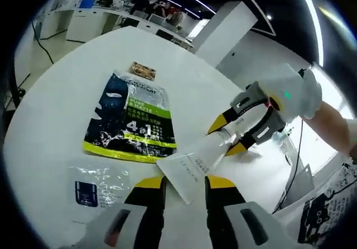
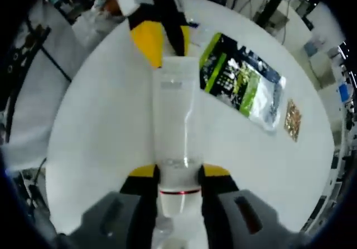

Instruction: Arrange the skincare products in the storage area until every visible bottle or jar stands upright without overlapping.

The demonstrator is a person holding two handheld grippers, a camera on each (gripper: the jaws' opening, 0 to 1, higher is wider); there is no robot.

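Observation:
A white squeeze tube point(image 1: 203, 154) hangs over the table, gripped at both ends. In the left gripper view my left gripper point(image 1: 185, 183) is shut on its flat crimped end. My right gripper point(image 1: 230, 134), held by a white-gloved hand, comes in from the right and is shut on the cap end. In the right gripper view the tube point(image 2: 175, 115) runs straight away from my right gripper point(image 2: 178, 173), which clamps it just above a red ring. My left gripper point(image 2: 167, 42) grips the far end.
On the round white table point(image 1: 67, 87) lie a dark pouch with a green band point(image 1: 131, 120), a small clear sachet with a blue label point(image 1: 95, 185) and a small brown packet point(image 1: 143, 69). The pouch point(image 2: 242, 78) and brown packet point(image 2: 292, 120) are right of the tube.

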